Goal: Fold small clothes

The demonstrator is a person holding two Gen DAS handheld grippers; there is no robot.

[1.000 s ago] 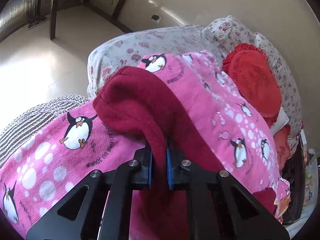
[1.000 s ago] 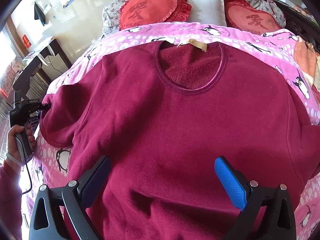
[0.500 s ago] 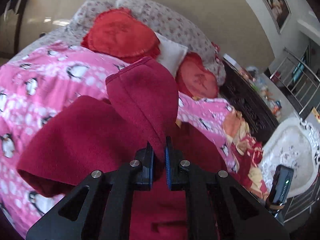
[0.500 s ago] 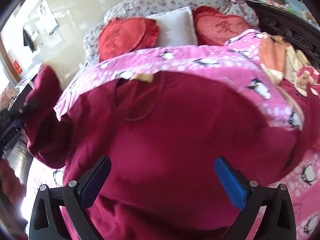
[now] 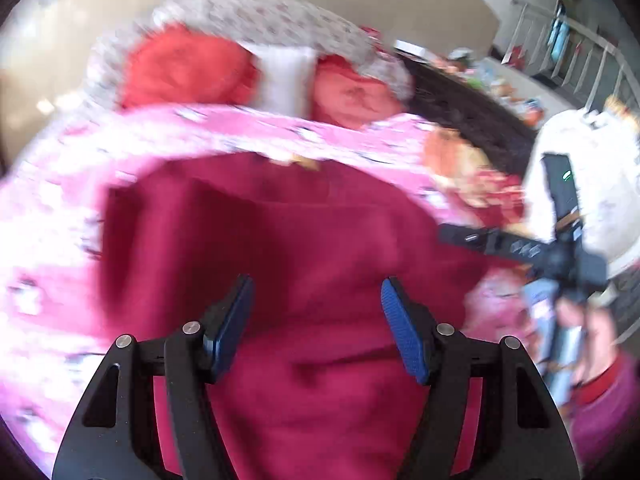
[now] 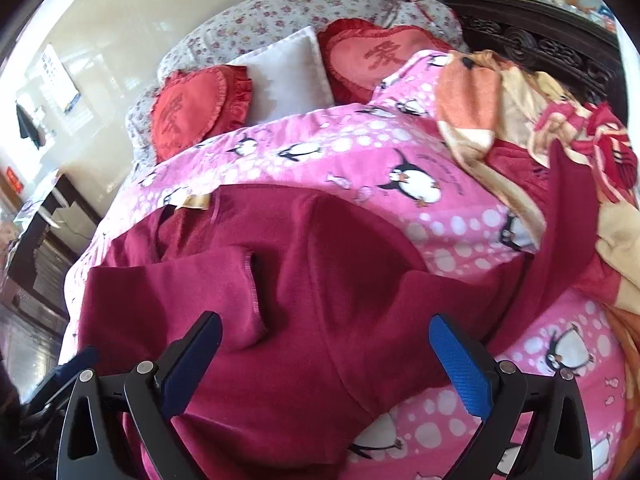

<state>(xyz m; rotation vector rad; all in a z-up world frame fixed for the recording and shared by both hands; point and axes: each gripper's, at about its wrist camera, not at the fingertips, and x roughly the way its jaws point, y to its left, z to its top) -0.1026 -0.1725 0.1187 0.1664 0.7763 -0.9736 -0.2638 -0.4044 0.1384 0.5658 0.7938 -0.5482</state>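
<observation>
A dark red sweater [image 6: 304,300] lies on the pink penguin blanket [image 6: 400,160]. Its left sleeve [image 6: 180,292] is folded across the chest, cuff near the middle. Its right sleeve [image 6: 556,232] stretches out to the right. My right gripper [image 6: 324,354] is open and empty above the sweater's lower body. My left gripper [image 5: 316,316] is open and empty over the sweater [image 5: 280,240]; that view is blurred. The right gripper also shows in the left wrist view [image 5: 460,236], at the sweater's right edge.
Two red heart cushions [image 6: 192,112] [image 6: 384,56] and a white pillow [image 6: 288,76] lie at the head of the bed. An orange and red blanket [image 6: 520,112] is bunched at the right. A dark carved headboard [image 6: 540,36] stands behind it.
My left gripper carried the left sleeve across the sweater, opened and let it go. The sleeve now lies folded on the chest. The right gripper shifted to the right.
</observation>
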